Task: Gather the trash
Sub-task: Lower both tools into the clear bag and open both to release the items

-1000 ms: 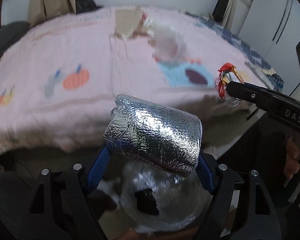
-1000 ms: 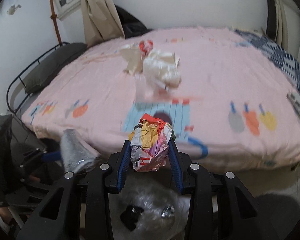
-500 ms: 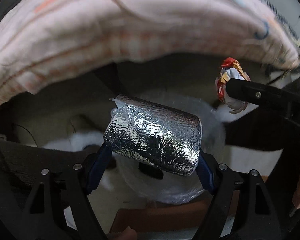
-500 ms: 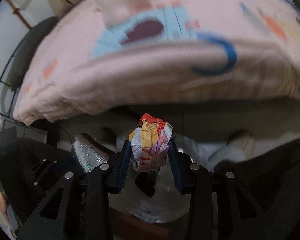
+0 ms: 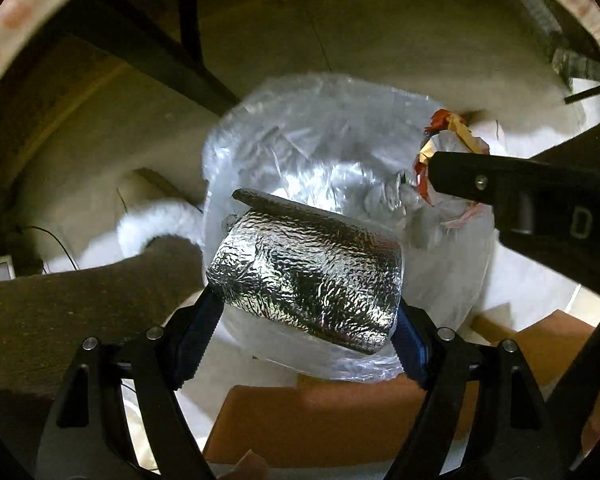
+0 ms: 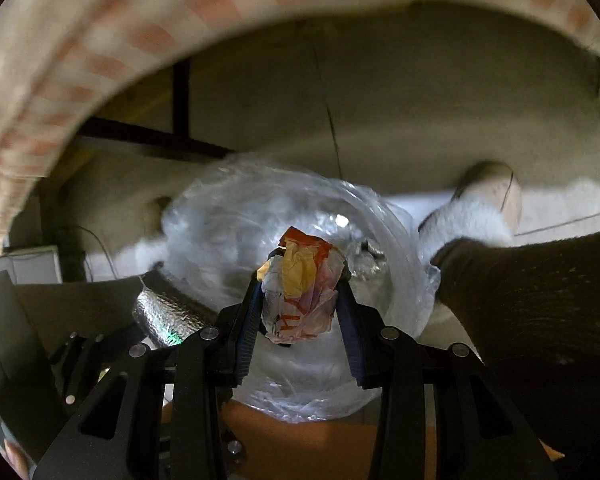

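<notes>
A silver foil bundle is clamped between the pads of the left gripper, and a crumpled wrapper is pinched in the right gripper. Both are held directly above a clear plastic bag on the floor, beside the bed.

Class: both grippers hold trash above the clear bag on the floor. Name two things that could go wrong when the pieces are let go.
1. The silver foil pouch in the left gripper is wide and hangs near the clear bag's rim, so it may catch or fall outside.
2. The right gripper pinches a light crumpled wrapper that could cling to a pad.
</notes>
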Tool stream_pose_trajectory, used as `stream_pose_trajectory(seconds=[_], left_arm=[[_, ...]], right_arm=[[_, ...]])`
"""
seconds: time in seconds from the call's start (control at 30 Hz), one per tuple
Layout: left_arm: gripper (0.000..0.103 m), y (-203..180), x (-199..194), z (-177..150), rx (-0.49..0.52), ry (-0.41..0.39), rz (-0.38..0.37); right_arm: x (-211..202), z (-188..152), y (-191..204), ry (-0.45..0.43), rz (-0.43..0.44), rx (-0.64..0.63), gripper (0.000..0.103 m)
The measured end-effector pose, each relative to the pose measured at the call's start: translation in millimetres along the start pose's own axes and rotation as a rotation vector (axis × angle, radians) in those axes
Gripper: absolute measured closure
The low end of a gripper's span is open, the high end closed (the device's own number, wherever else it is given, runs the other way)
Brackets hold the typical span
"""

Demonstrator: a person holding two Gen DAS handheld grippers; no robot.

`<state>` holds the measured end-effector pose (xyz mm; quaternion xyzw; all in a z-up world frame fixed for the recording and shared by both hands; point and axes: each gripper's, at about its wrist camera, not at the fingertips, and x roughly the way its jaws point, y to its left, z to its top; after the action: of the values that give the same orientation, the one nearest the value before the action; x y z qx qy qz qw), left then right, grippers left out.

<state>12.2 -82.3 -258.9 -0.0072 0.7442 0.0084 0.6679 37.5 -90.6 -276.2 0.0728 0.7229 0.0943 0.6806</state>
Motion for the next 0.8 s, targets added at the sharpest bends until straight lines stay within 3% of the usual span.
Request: stream_pose_trajectory(seconds=[0.53, 0.63, 0.7, 0.8], left_arm=[[0.024, -6.2, 66.3, 6.9, -0.007, 0.224, -0.082], [0.02, -5.2, 74.5, 7.7, -0.01, 0.257, -0.09], [0.01, -4.7, 72.9, 7.5, -0.012, 0.26, -0.081], [0.006, 0.0, 66.6, 7.9, -0.026, 0.24, -0.08]], right_arm=[[59.6, 13.1, -18.0, 0.163, -0.077, 0.037, 0.066], [64.0, 13.7, -19.3, 0.176, -0.085, 0.044, 0.065], [65.1, 14.2, -19.7, 0.176, -0.094, 0.046, 0.063], [63.4, 15.6, -21.8, 0.17, -0.09, 0.061, 0.048]])
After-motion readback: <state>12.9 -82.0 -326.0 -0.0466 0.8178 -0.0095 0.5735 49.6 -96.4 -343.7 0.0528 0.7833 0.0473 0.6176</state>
